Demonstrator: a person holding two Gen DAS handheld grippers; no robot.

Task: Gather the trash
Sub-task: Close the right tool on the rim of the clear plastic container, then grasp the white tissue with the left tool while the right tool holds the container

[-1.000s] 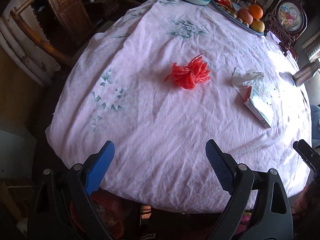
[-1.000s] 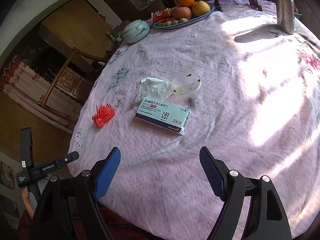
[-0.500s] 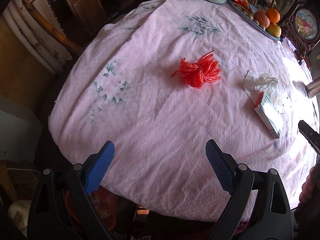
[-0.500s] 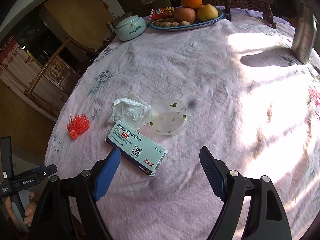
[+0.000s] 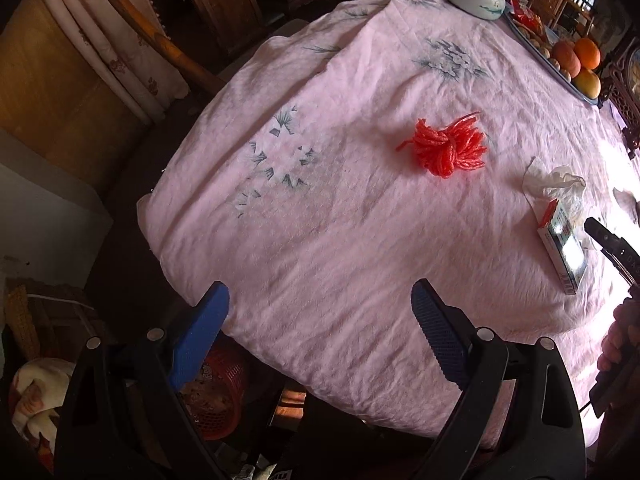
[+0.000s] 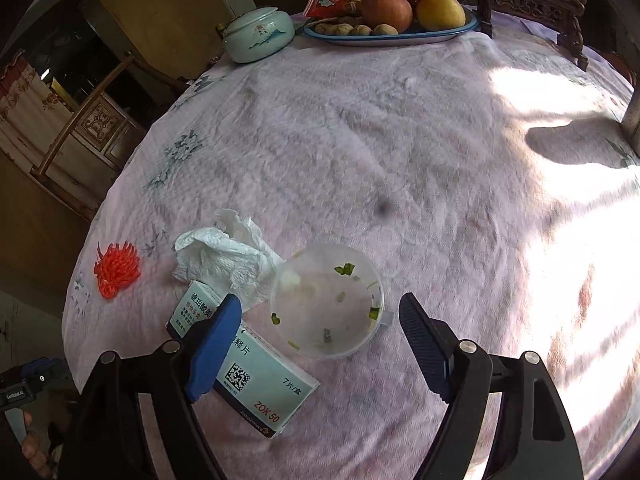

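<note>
- Plastic cup (image 6: 328, 300), dirty inside, now sits between the wide-open fingers of the right claw (image 6: 320, 344), which has closed in on it over the last second; nothing is gripped yet.
- Medicine box (image 6: 244, 364) and tissue (image 6: 224, 256) lie just left of the cup.
- Left claw (image 5: 320, 332) hangs open and empty near the table edge, well short of the red mesh (image 5: 444, 148).
- Pickup of the cup looks next.

Hard sunlight from the right blows out the cloth (image 6: 580, 240) to white glare in right view, w/ a dark cast shadow (image 6: 568, 148) across it. Left view dimmer, even light; room behind nearly black. Both frames bend heavily at edges, corners vignetted. Slight motion blur in right view.
</note>
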